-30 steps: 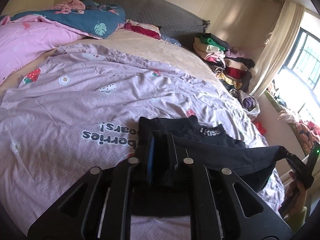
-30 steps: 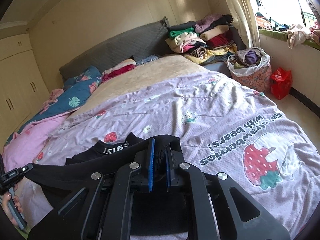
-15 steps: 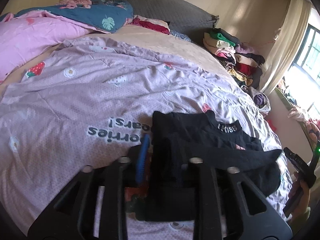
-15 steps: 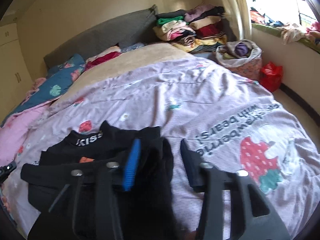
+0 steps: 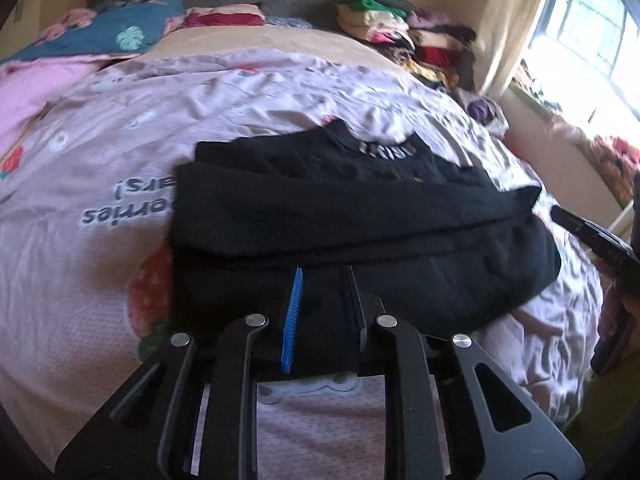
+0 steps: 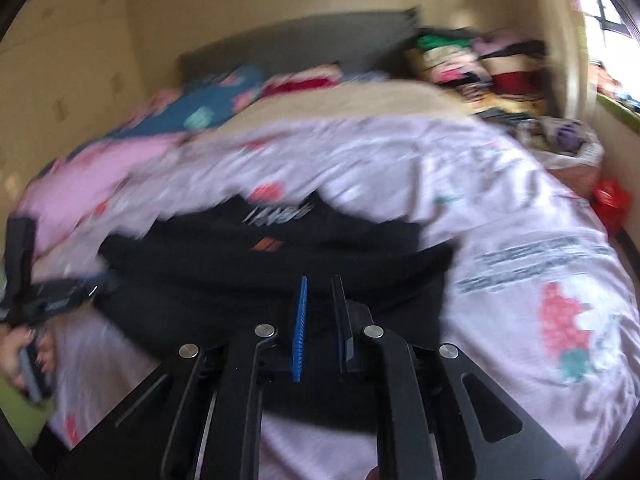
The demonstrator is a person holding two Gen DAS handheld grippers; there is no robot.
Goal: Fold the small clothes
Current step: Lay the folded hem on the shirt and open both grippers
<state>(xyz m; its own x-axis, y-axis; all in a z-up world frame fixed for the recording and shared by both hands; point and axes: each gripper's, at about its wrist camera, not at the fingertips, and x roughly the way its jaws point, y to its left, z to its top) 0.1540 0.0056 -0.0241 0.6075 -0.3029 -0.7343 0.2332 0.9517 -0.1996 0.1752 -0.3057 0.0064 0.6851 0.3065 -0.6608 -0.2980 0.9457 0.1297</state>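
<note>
- Pink printed quilt (image 5: 248, 92) covers the bed; it's the work surface, wrinkled, so any fold should be pressed flat against it.
- Black top (image 5: 360, 220) lies on the quilt's near half, hem side folded up over the body, collar with white lettering at the far edge.
- Step in hand, by my read: the first fold is laid and the hem edge is being let go. Next fold should probably bring one side across; grab the doubled edge through both layers, keep both grippers level so the crease stays straight.
- Left gripper (image 5: 320, 312) sits over the near edge of the top, jaws parted by a moderate gap, nothing clamped that I can see.
- Right gripper (image 6: 320, 320) same story: jaws apart over the near edge, no cloth visibly between them.
- Hard to make out: right wrist view is heavily motion-blurred, so cloth contact there is uncertain.
- Sleeves are hidden under the fold; collar text unreadable.
- Clothes pile (image 5: 404, 36) far right is blurred.
</note>
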